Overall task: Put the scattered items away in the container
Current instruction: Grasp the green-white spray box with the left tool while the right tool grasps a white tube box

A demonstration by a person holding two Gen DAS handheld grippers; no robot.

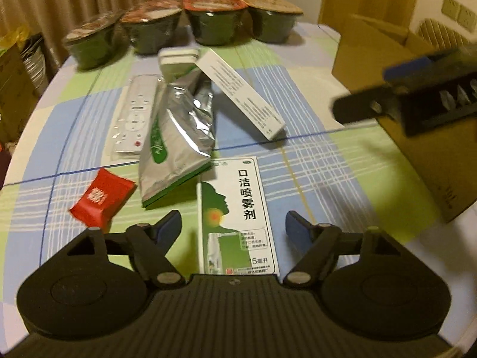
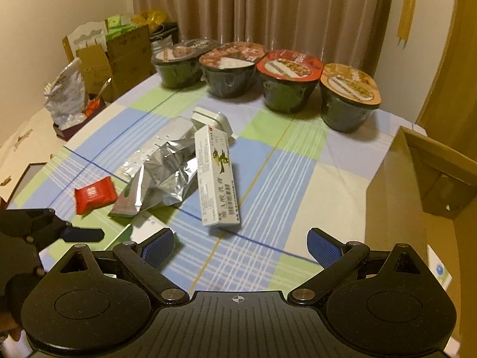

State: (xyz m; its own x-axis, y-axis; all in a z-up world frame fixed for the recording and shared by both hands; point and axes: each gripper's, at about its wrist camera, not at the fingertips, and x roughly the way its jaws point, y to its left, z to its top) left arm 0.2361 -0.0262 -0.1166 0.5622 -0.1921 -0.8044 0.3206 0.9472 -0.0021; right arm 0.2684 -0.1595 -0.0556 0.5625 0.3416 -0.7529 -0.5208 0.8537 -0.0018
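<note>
Left wrist: left gripper (image 1: 233,228) jaws wide apart, straddling the spray box (image 1: 238,217), no contact. Right gripper (image 2: 240,246) likewise spread, empty.

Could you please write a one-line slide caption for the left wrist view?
Open left gripper straddling a green-and-white spray box on the checked tablecloth, cardboard box at right.

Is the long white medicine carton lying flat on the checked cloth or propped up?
Propped. The long white medicine carton slants, its far end resting on the crumpled silver foil pouch, its near end down on the cloth.
</note>
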